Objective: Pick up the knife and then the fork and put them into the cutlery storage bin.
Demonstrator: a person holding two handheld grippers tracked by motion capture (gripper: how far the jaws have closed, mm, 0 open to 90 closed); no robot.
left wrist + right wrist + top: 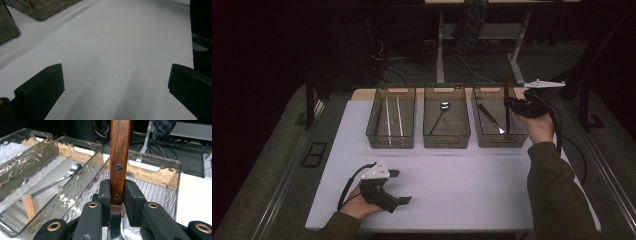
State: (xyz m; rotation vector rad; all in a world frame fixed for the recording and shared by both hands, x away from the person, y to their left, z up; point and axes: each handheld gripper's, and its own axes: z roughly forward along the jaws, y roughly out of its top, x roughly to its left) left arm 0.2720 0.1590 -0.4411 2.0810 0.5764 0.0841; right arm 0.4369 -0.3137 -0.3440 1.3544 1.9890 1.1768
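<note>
- The right gripper point(510, 107) is clamped on a knife point(120, 157) with a wooden handle, its jaws pressed on the handle's lower end, just above the blade.
- The knife stands nearly upright: handle up, blade down into the right-hand bin point(500, 141), over which the right gripper hangs. Lowering it and laying it flat looks like the coming move.
- The bin's long axis runs away from the person, so the knife would have to tip that way to lie flat.
- Another knife point(491, 119) already lies slantwise in that bin.
- The middle bin point(446, 141) holds a spoon point(441, 114); the left bin point(390, 142) holds two pale chopsticks point(393, 117).
- The left gripper point(399, 186) rests low on the white worktop point(462, 185), well apart from the bins, jaws wide and empty.
</note>
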